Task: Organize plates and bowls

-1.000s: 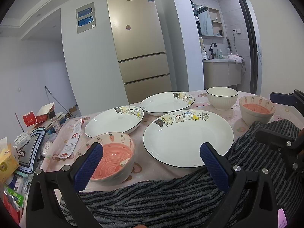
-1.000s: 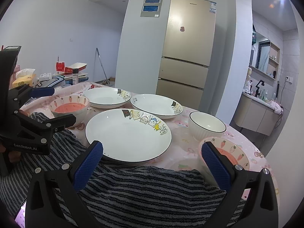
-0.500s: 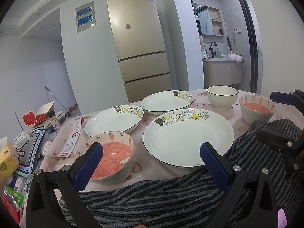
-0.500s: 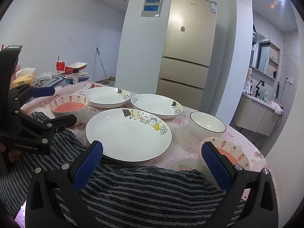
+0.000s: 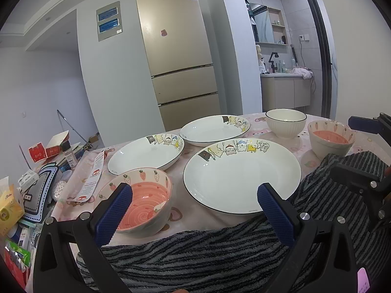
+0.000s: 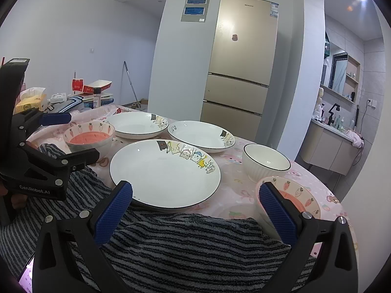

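Three white plates with cartoon animals lie on the pink tablecloth: a near one [image 5: 242, 175] [image 6: 165, 173], a left one [image 5: 146, 155] [image 6: 136, 123] and a far one [image 5: 215, 129] [image 6: 201, 135]. A strawberry bowl with a pink inside [image 5: 136, 202] [image 6: 89, 136] sits at the near left, a second one [image 5: 331, 139] [image 6: 290, 201] at the right, and a plain white bowl [image 5: 286, 122] [image 6: 266, 166] behind it. My left gripper [image 5: 194, 201] is open, its left finger in front of the near-left bowl. My right gripper [image 6: 195, 201] is open over the striped sleeve, holding nothing.
A person's grey striped sleeve [image 5: 220, 254] [image 6: 185, 246] fills the foreground. Boxes, packets and a jar [image 5: 36, 178] clutter the table's left end. A leaflet [image 5: 94, 178] lies by the left plate. A gold fridge [image 6: 240, 61] stands behind the table, with a bathroom counter [image 6: 327, 144] at the right.
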